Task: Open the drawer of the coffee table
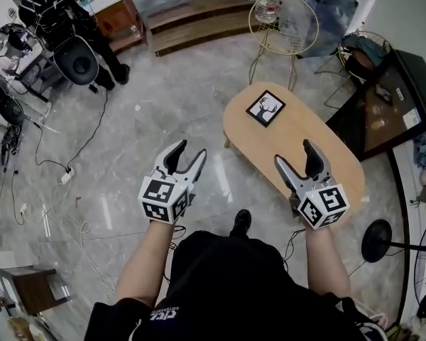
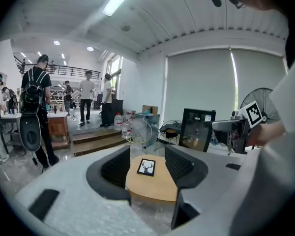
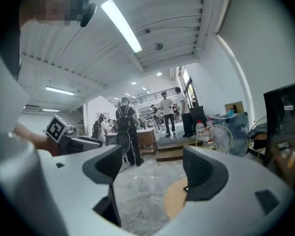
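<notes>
The light wooden oval coffee table [image 1: 298, 144] stands on the grey stone floor [image 1: 163, 112], right in front of the person. Its drawer cannot be seen from above. A small picture of a deer in a black frame [image 1: 265, 108] lies flat on the far end of the table top. Behind the table stands a round gold wire chair [image 1: 282, 21].

The person holds a gripper in each hand, both up in the air and touching nothing. The left gripper [image 1: 189, 155] is over the bare floor, to the left of the table. Its two fingers are apart and nothing is between them. Its own view looks between them at the table and the deer picture further off. The right gripper [image 1: 295, 153] is over the near end of the table. Its fingers are apart too, with nothing in them. Its view shows floor between them and the table's edge by one finger.
</notes>
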Demonstrator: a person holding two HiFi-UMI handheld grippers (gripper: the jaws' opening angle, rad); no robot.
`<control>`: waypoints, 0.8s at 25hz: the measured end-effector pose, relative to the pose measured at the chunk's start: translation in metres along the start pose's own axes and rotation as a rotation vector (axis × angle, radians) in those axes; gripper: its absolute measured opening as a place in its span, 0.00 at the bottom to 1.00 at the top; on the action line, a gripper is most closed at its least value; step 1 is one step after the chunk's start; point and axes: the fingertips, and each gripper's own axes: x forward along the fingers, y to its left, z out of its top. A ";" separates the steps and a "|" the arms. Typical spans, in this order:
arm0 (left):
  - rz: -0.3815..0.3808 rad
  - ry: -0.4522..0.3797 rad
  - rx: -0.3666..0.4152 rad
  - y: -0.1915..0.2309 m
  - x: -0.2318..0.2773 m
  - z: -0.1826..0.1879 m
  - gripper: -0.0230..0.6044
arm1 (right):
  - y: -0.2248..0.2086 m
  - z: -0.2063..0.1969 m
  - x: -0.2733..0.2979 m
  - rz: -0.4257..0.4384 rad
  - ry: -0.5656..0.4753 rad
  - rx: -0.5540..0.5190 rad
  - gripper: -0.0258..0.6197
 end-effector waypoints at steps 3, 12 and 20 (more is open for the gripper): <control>-0.026 0.032 0.000 0.007 0.024 -0.003 0.40 | -0.015 -0.009 0.005 -0.033 0.013 0.028 0.62; -0.188 0.075 0.091 0.033 0.090 -0.002 0.39 | -0.031 -0.023 0.036 -0.160 0.048 0.051 0.61; -0.402 0.104 0.151 0.107 0.147 -0.021 0.36 | -0.031 -0.031 0.084 -0.410 0.058 0.089 0.61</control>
